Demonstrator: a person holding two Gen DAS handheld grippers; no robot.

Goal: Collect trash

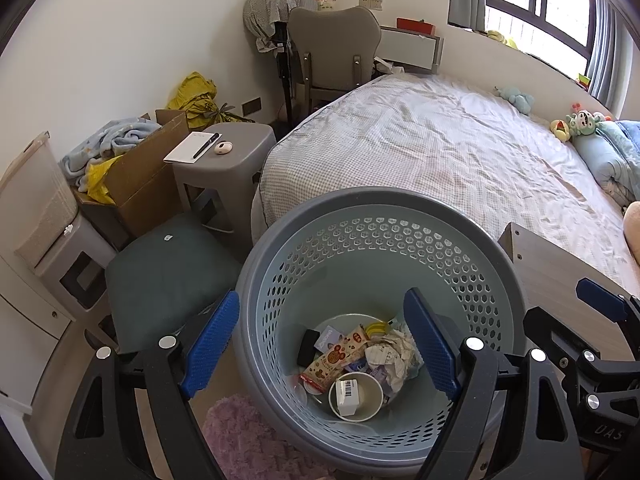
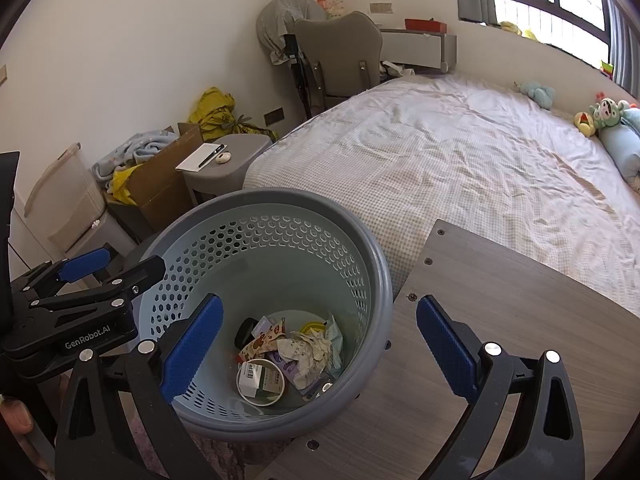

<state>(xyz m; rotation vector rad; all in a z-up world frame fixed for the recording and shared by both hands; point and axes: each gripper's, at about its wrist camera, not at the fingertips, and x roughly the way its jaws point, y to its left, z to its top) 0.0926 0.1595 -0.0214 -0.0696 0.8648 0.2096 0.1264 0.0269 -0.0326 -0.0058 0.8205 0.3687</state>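
A round basket (image 1: 360,202) with a grey rim and a pale blue perforated wall stands below both grippers. At its bottom lies trash: a paper cup (image 1: 356,396) with a small barcoded box in it, a printed snack wrapper (image 1: 336,356), crumpled paper (image 1: 390,354) and a black item. My left gripper (image 1: 320,344) hangs open over the basket, nothing between its blue pads. My right gripper (image 2: 320,348) is open too, straddling the basket rim (image 2: 280,196) and the wooden tabletop (image 2: 520,320). The same cup (image 2: 260,380) and crumpled paper (image 2: 308,350) show in the right wrist view. The left gripper's blue pad (image 2: 84,262) shows at the left there.
A wide bed (image 1: 440,152) with a checked sheet fills the back right, soft toys along its far edge. A grey stool (image 1: 224,160) with notepad and pen, a cardboard box (image 1: 148,184), a dark cushioned seat (image 1: 168,272) and a pink rug (image 1: 240,440) crowd the left. A person's fingertip (image 2: 16,416) shows.
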